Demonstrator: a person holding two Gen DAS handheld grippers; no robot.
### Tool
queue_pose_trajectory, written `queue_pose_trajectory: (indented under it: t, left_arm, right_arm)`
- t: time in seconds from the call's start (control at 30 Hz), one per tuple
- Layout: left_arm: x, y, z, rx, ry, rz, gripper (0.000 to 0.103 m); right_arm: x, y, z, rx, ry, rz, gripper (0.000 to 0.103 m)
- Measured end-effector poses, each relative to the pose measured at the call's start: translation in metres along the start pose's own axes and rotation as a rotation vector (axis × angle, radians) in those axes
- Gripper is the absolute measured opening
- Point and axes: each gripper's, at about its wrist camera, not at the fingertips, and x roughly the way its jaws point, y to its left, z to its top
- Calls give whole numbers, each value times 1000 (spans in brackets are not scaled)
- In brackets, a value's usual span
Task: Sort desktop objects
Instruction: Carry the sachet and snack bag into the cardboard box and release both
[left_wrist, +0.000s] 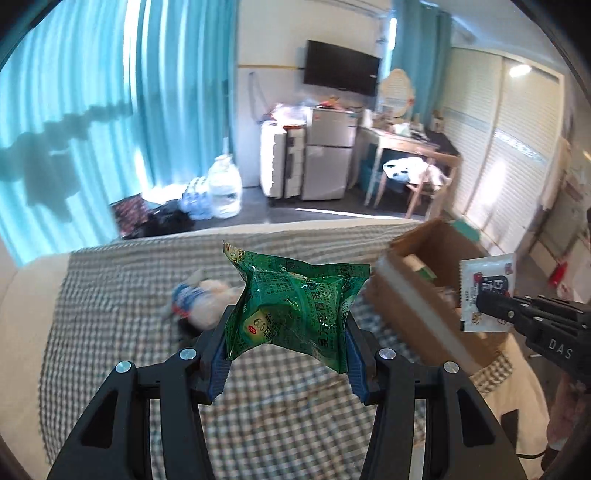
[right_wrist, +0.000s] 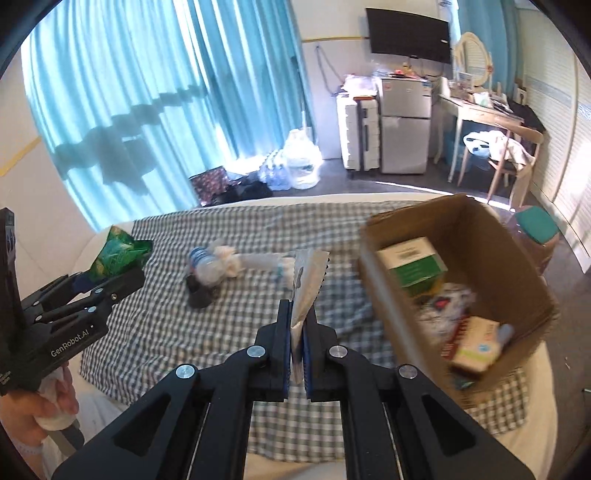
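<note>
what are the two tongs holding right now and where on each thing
Left tongs: green packet, pinched across its lower half. Right tongs: white sachet, clamped at its bottom edge.

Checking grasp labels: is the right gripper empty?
No, the right gripper is shut on a flat white sachet, held above the checked cloth.

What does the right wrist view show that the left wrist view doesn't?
Only the right wrist view looks into the cardboard box: a green-and-white carton and other packets. Only the left wrist view shows the printed face of the white sachet in the right gripper. Both show the left gripper clamping the green packet, the checked cloth and the blurred clutter on it.
</note>
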Motion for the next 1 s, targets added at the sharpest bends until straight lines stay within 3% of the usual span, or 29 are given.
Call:
queue_pose_trajectory:
  t: [0.23,0.37,0.53,0.63,0.67,0.7,0.73,0.77,0.8,0.83,0.9,1.0]
  left_arm:
    - [39,-110,31,135,4,-152,53]
    - [77,-171,38,189,78,-248,53]
    - [127,-218,40,229,163,-286,53]
    - [151,-238,41,245,171,-238,56]
    - [159,-244,43,259,173,-211,58]
    - [169,-248,45,273,190,-202,66]
    - [172,-251,45,276,195,-196,79]
    - [173,-252,46,286,190,-174,87]
    - [172,-254,46,300,181,-157,98]
    - [170,-255,46,321,165,-132,101]
    - [164,-253,46,342,146,-84,101]
    - [156,-236,47,324,150,-73,101]
  right_arm:
    - [-15,-76,13,20,6,-83,5]
    - [1,-124,10,81,50,-111,5]
    - [31,-171,0,147,118,-121,6]
    - [50,-197,-8,208,173,-123,8]
    - [58,-206,-10,234,199,-129,20]
    - [62,-213,-12,255,215,-144,31]
    - [63,-213,-14,273,222,-161,53]
    - [64,-218,-16,297,220,-180,66]
    - [62,-221,-16,311,211,-186,67]
    - [60,-223,-17,322,201,-187,67]
    - [55,-223,-20,331,198,-190,67]
    - [41,-215,-22,321,166,-211,67]
